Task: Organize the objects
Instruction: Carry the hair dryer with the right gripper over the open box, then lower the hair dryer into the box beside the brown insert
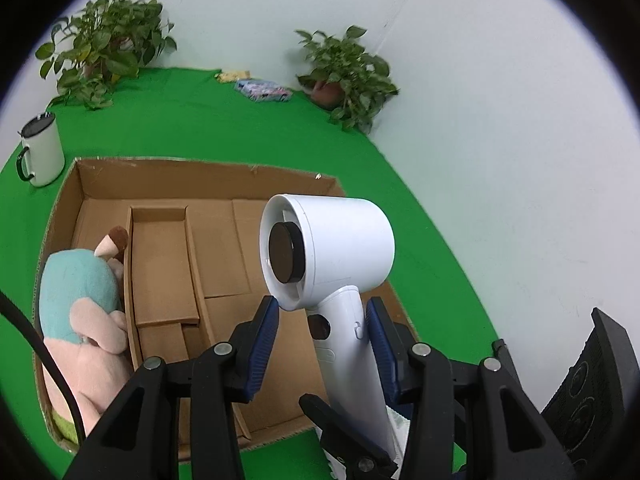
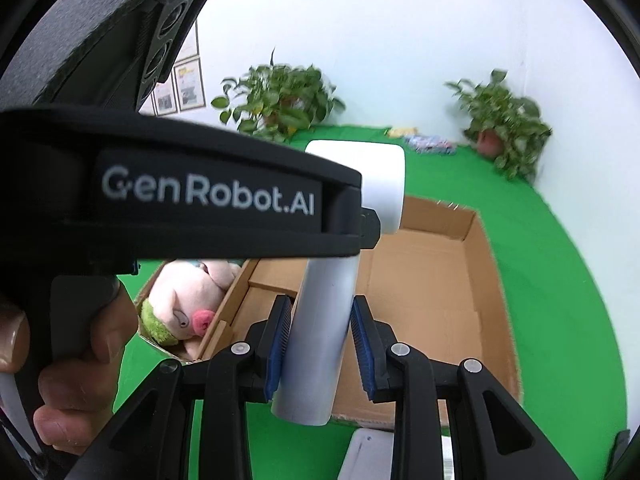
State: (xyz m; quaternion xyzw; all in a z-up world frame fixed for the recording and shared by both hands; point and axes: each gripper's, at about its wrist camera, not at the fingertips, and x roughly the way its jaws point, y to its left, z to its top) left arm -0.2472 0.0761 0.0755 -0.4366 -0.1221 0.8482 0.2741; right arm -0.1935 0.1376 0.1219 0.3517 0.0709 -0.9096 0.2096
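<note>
Box: the cardboard box (image 1: 208,184) is sitting open on the green cloth (image 1: 208,120), taking up most of the near scene, with cardboard dividers splitting the floor.
Plush toy: a pink and teal plush toy (image 1: 80,312) is filling the left compartment, pressing against the divider.
Hair dryer: the white hair dryer (image 1: 328,248) is hanging upright above the box's right compartment, barrel pointing left, handle running down towards the near edge.
Right gripper: the right gripper (image 2: 320,332) is closing on the lower handle; the left pad looks to be touching, the right pad just beside it, so I cannot tell whether the grip is firm.
Left gripper: the left gripper (image 1: 324,336) is standing wide apart around the upper handle, only its right pad near the plastic, holding nothing.
Risk: the heavy barrel is sitting high above a low, slanted grip, so the dryer could be pivoting or slipping between the pads; lowering it crooked could be catching the barrel on the box wall.
Bystanders: the mug (image 1: 42,150) at far left and two potted plants (image 1: 106,46) are sitting well apart.
</note>
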